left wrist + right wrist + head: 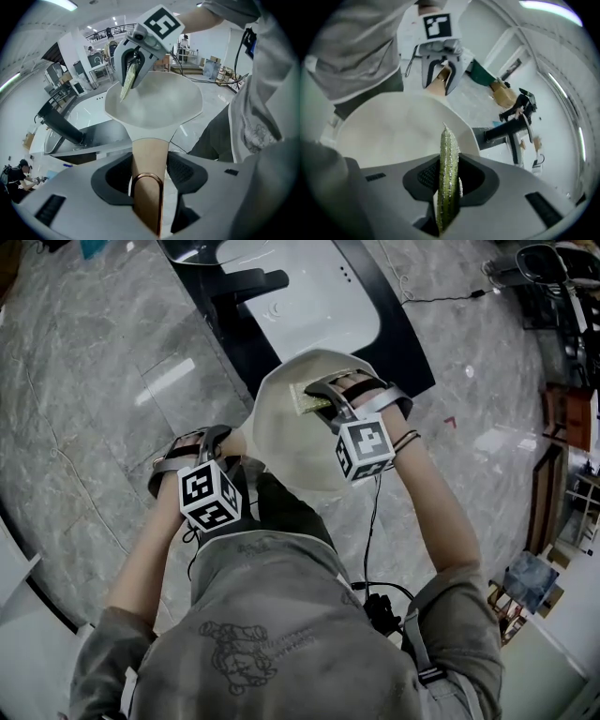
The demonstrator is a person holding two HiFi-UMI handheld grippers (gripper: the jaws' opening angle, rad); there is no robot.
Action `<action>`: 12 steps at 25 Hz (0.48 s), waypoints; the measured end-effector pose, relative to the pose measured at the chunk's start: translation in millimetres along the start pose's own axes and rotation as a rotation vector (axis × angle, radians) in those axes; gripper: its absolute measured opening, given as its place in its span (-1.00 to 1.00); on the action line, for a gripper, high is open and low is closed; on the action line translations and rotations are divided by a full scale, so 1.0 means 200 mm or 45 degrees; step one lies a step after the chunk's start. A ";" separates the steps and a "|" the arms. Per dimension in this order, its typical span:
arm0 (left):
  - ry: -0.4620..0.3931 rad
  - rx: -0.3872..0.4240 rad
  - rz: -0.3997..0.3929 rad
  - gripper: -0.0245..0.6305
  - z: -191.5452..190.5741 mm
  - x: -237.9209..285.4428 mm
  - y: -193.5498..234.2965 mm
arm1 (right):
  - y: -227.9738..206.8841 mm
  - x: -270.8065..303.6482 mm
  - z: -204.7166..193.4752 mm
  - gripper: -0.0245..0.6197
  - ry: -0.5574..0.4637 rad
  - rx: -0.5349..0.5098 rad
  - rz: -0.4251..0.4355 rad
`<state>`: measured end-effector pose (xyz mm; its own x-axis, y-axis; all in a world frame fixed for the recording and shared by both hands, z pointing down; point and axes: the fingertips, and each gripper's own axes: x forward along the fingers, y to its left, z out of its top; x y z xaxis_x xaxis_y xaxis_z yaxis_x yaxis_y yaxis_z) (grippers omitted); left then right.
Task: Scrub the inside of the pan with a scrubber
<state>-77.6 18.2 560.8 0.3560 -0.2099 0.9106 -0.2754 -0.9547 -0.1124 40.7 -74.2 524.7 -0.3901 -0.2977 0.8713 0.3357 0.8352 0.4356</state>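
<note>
A cream pan [286, 442] is held in the air, its wooden handle [236, 442] clamped in my left gripper [223, 441]. In the left gripper view the handle [149, 159] runs between the jaws of that gripper [149, 177] to the pan bowl [154, 101]. My right gripper [330, 395] is shut on a thin green-yellow scrubber [309, 401], which sits over the far inside of the pan. The right gripper view shows the scrubber [448, 164] edge-on in the gripper [448, 183], above the pan's inner wall [389, 131]. The scrubber's contact with the pan is hidden.
A white sink basin [314, 296] with a black faucet [246, 285] lies just beyond the pan, set in a dark surround [408, 343]. Grey marble floor [103, 381] spreads to the left. The person's body and cables are close below the pan.
</note>
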 end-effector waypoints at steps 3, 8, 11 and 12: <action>-0.001 -0.002 -0.002 -0.21 0.00 0.00 -0.01 | 0.00 0.09 -0.03 -0.67 0.047 -0.201 -0.017; 0.000 -0.013 -0.009 -0.21 0.00 -0.01 0.00 | 0.08 0.24 -0.17 -0.67 0.147 -0.366 0.014; -0.004 -0.016 -0.005 -0.21 0.00 0.00 0.00 | 0.16 0.29 -0.25 -0.67 0.216 -0.381 0.037; -0.009 -0.019 -0.005 -0.21 0.00 0.00 0.00 | 0.19 0.29 -0.28 -0.67 0.239 -0.375 0.046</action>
<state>-77.9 18.1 560.4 0.3630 -0.2078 0.9083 -0.2872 -0.9523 -0.1031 78.8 -85.1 603.8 -0.2181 -0.3734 0.9017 0.5899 0.6856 0.4266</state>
